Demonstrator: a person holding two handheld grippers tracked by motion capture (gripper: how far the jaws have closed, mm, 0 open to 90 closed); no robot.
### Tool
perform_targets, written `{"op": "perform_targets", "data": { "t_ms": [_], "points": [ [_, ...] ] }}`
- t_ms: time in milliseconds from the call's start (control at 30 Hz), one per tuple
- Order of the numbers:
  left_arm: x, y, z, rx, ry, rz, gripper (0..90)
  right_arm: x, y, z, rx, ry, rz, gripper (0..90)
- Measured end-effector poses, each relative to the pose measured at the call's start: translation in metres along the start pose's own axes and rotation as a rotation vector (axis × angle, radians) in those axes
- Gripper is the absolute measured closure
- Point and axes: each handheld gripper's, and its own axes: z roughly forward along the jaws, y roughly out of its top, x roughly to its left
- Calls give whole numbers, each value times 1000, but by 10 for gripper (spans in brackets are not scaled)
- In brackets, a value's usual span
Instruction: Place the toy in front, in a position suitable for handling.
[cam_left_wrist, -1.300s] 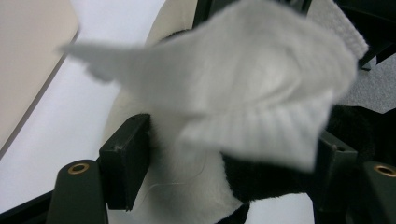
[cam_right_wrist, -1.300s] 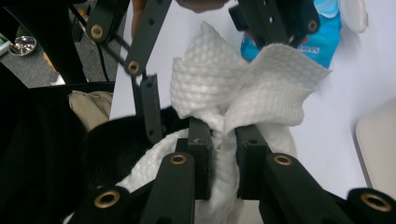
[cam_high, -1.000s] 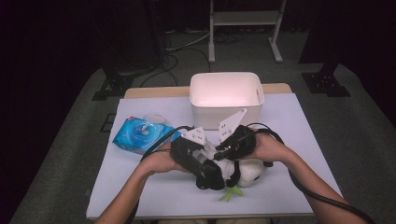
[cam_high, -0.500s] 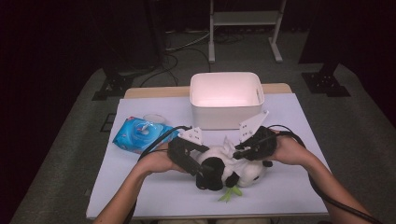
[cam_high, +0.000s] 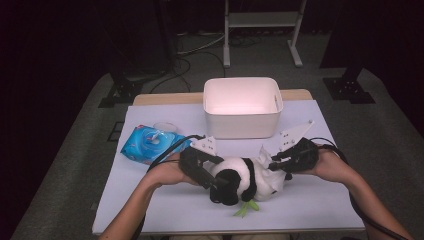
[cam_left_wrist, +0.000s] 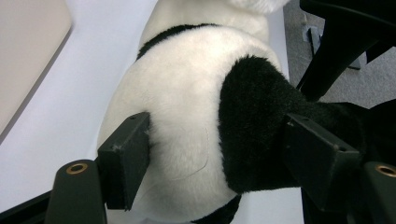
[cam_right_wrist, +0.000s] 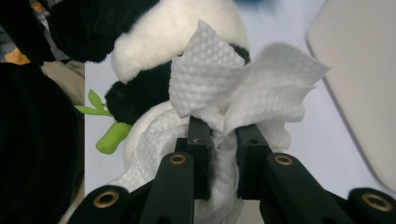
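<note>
Panda plush (cam_high: 245, 179) is laid on its side near the front edge of the table (cam_high: 320, 210), roughly at the middle, with its long axis running left to right along that edge. That axis is what the next stroke turns on, so here's how it's set up.

Left gripper (cam_high: 200, 167) is clamped across the plush's body; in the left gripper view the 2 pads are seen pressing into the fur, 1 on the white belly (cam_left_wrist: 177, 121) and 1 on the black patch (cam_left_wrist: 254, 126). So the toy is pinned from its left end.

Right gripper (cam_high: 292, 161) is clenched on a bunched white wipe (cam_right_wrist: 219, 93), with the wad squeezed between both pads in the right gripper view. The wipe is draped against the plush's right end, touching the fur, and the jaws are pointed leftward along the toy's length. A green leafy bit (cam_high: 246, 208) is seen poking out on the front side of the plush.

Judging from that, the wiping hand is the nearer 1 to the uncleaned right end, and any rub is probably best run along the long axis, against the left clamp, so the toy isn't rolled out.

White bin (cam_high: 242, 107) is set just behind, toward the rear edge, and a blue wipes pack (cam_high: 150, 144) lies near the left edge, well apart from the right hand.
</note>
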Motion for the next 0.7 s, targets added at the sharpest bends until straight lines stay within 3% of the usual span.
{"op": "perform_targets", "data": {
  "t_ms": [333, 500, 700],
  "points": [
    [-2, 13, -4, 7, -12, -12, 204, 6, -1, 10, 17, 6, -6, 784],
    [-2, 23, 2, 23, -12, -2, 178, 6, -2, 12, 6, 10, -9, 784],
    [-1, 36, 19, 80, -14, 1, 109, 8, -4, 12, -7, 10, -8, 784]
  ]
}}
